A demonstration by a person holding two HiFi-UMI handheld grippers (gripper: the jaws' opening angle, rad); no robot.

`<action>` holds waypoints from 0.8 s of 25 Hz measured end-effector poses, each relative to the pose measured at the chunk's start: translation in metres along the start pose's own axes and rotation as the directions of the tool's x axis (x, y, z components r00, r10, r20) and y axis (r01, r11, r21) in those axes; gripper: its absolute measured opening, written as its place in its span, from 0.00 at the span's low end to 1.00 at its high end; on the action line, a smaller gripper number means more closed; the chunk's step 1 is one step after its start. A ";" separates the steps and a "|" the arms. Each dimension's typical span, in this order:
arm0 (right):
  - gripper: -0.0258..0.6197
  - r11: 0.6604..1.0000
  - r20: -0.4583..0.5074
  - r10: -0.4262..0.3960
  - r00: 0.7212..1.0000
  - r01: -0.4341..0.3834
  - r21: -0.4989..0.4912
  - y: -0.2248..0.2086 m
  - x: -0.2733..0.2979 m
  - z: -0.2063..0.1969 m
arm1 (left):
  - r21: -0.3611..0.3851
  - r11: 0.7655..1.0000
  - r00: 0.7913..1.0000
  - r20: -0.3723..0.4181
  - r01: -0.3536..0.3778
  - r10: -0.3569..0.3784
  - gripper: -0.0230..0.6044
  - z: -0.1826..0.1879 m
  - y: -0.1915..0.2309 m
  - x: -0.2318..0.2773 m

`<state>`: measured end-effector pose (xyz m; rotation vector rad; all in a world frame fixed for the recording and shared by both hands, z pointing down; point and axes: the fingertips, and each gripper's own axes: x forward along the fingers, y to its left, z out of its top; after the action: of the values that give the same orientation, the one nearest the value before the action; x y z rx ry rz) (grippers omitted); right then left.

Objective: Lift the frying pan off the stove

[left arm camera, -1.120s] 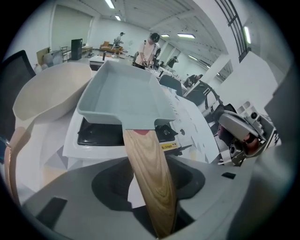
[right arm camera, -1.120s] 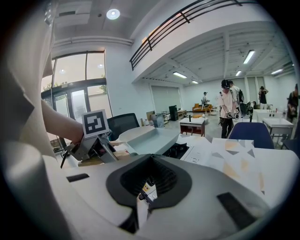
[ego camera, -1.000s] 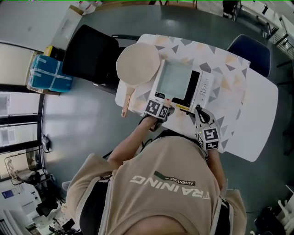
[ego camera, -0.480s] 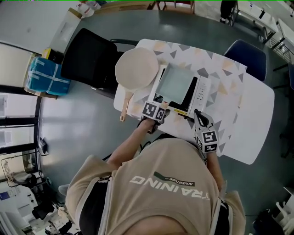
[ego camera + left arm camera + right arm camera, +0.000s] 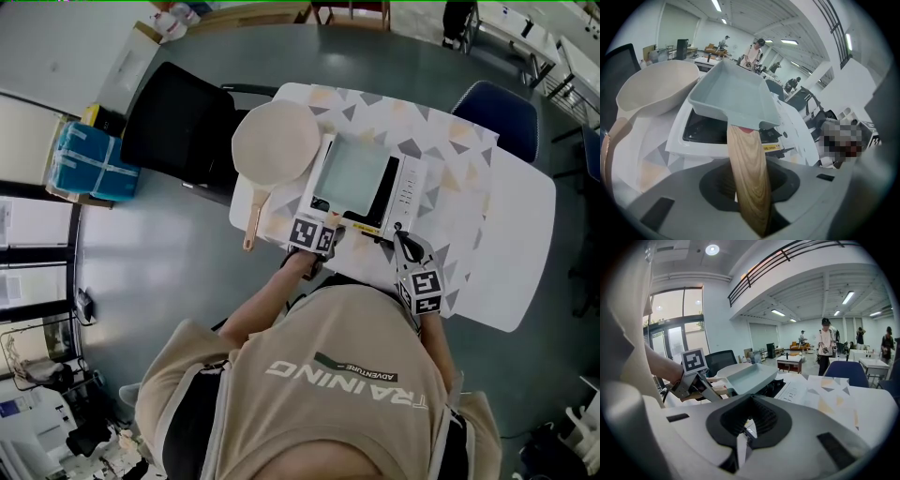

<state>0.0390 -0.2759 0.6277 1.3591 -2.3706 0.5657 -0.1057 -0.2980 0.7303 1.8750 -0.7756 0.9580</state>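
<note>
While the left gripper (image 5: 749,213) clamps the wooden handle (image 5: 747,173) of one square frying pan (image 5: 733,96), held just above the single stove (image 5: 410,187) at the counter's (image 5: 497,234) near edge, the right gripper (image 5: 742,437) is closed on nothing; one round pan (image 5: 277,141) sits at the far left corner.

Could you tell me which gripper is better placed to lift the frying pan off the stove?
Left. The left gripper is clamped on the wooden handle of the frying pan, over the stove. The right gripper is shut on nothing, beside the stove.
</note>
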 end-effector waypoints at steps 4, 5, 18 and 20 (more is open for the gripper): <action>0.04 1.000 -0.006 -0.009 1.000 0.009 0.008 0.001 -0.005 -0.005 | -0.001 1.000 1.000 0.008 0.020 -0.020 0.22 -0.007 -0.001 -0.002; 0.04 1.000 -0.005 -0.010 1.000 0.010 0.008 0.002 -0.006 -0.005 | -0.004 1.000 1.000 0.011 0.019 -0.019 0.22 -0.008 -0.001 -0.003; 0.04 1.000 -0.003 -0.008 1.000 0.008 -0.001 0.009 -0.008 -0.007 | -0.065 0.995 0.993 0.093 0.079 -0.072 0.22 -0.003 -0.010 -0.022; 0.04 1.000 -0.001 -0.006 1.000 0.006 -0.005 0.010 -0.008 -0.007 | -0.063 0.994 0.992 0.094 0.088 -0.082 0.22 -0.004 -0.013 -0.026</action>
<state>0.0344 -0.2617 0.6281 1.3636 -2.3648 0.5584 -0.1103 -0.2850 0.7042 1.8881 -0.7662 0.7882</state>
